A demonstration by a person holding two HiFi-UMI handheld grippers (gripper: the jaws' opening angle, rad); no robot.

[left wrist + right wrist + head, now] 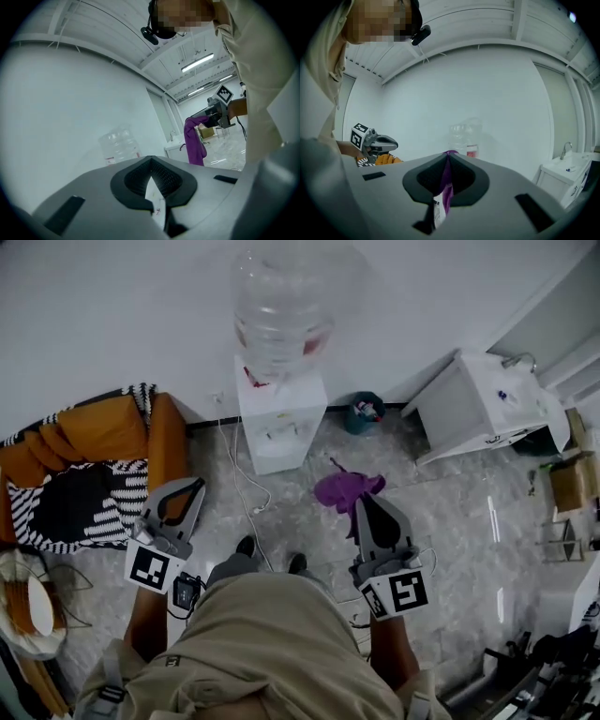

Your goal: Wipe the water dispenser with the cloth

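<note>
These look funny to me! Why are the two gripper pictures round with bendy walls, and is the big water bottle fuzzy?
Left gripper view: the wide-angle lens bends straight lines and blacks out the corners; the water bottle looks pale and hazy. Right gripper view: same bending; the purple cloth between the jaws is close and soft. Head view: straighter lines, bottle top blurry.

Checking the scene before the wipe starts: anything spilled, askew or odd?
No spill visible. One oddity: a white cable trails loose over the floor from beside the water dispenser toward the person's shoes, its end lying free. The cloth hangs from the shut jaws of the right gripper.
</note>
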